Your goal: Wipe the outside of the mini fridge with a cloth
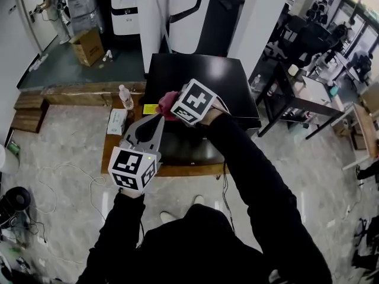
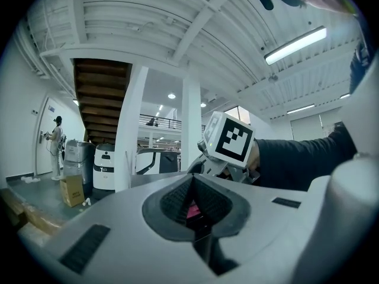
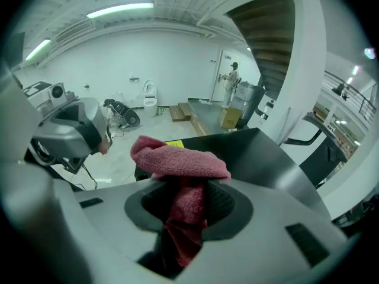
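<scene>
- Our right gripper point(image 3: 188, 203) is clamped tight on the pink cloth point(image 3: 177, 158).
- Our left gripper point(image 2: 193, 205) has its jaws together, holding nothing.
- The cloth sits over the black mini fridge point(image 1: 195, 78), at its near left corner.

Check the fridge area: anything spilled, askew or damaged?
Nothing stands out. The mini fridge sits square on its wooden platform, and its top shows no spill or dent. The bottle beside it stands upright. The cloth is bunched in the right gripper.
</scene>
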The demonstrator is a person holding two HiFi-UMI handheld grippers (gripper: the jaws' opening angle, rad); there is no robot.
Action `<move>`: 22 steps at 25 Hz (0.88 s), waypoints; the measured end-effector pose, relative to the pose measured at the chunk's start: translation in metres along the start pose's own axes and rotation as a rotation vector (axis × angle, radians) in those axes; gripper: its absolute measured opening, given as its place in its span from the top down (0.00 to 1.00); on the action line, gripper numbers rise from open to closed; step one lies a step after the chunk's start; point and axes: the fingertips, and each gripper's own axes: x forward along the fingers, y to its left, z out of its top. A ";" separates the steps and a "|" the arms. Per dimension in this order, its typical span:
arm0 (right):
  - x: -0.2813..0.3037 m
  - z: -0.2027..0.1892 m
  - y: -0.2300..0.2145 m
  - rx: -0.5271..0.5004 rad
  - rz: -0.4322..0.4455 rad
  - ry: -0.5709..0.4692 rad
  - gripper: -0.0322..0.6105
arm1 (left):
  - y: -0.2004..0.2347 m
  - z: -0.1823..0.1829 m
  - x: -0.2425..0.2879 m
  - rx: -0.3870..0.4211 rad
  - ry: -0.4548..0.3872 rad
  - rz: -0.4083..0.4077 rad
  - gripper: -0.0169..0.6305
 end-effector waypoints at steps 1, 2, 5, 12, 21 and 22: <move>-0.004 0.000 -0.001 -0.014 -0.027 -0.029 0.76 | -0.003 0.001 -0.003 0.005 -0.001 0.005 0.96; -0.011 0.002 0.000 -0.026 -0.055 -0.072 0.76 | -0.005 0.002 -0.006 0.010 -0.003 0.011 0.96; -0.053 0.017 0.006 -0.019 -0.142 -0.289 0.76 | -0.009 0.010 -0.018 0.026 -0.025 0.032 0.96; -0.145 0.005 0.055 -0.015 -0.301 -0.703 0.75 | -0.035 0.014 -0.054 0.074 -0.071 0.067 0.96; -0.149 -0.060 0.114 -0.206 -0.397 -0.742 0.75 | -0.072 -0.015 -0.080 0.060 -0.066 0.172 0.96; -0.146 -0.065 0.118 -0.215 -0.395 -0.748 0.75 | -0.073 -0.018 -0.083 0.061 -0.068 0.187 0.96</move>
